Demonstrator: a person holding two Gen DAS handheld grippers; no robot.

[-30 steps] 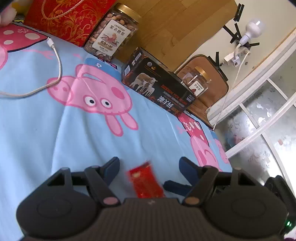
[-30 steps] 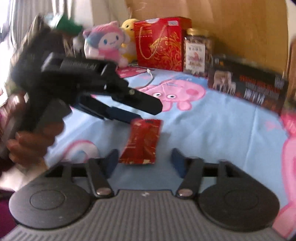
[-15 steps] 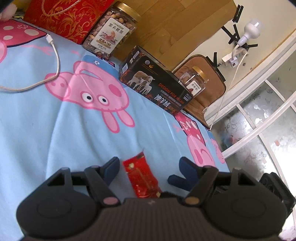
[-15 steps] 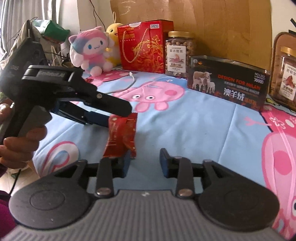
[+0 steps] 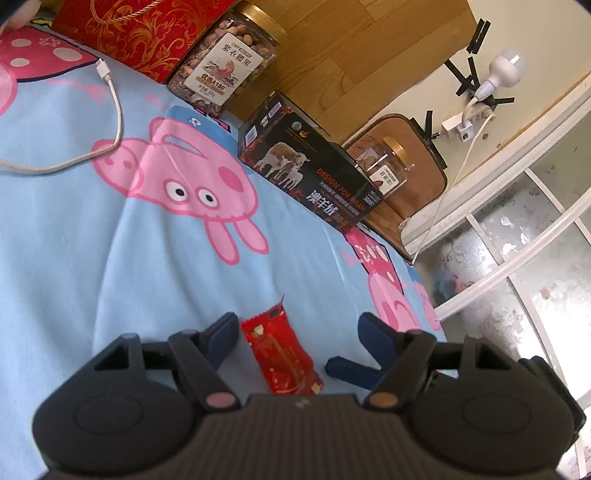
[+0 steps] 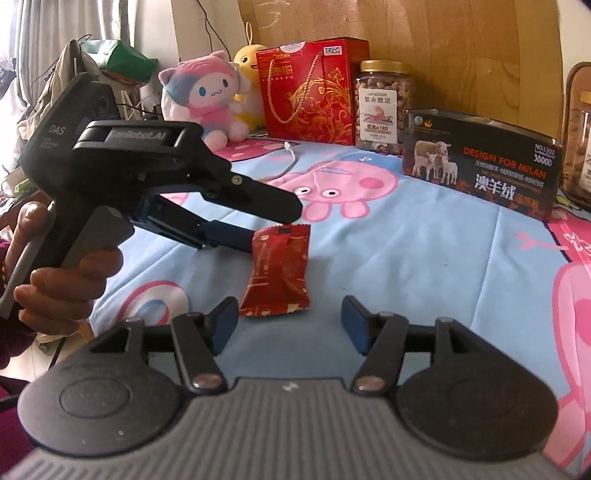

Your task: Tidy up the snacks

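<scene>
You are working in a home bedroom: a cartoon-pig bedsheet [image 6: 424, 258] covers the surface, plush toys [image 6: 210, 96] sit at its back, beside a red gift bag [image 6: 310, 92] and nut jars [image 6: 382, 107].

Pig-print blue sheet [image 6: 424, 258] covers the bed. Along the back by the wooden panel [image 6: 443, 33]: pink plush toy [image 6: 207, 96], yellow plush [image 6: 251, 62], red gift bag [image 6: 308, 92] and a dark box with sheep on it [image 6: 480, 166]. White charging cable [image 5: 110, 122] lies loose on the sheet.
</scene>
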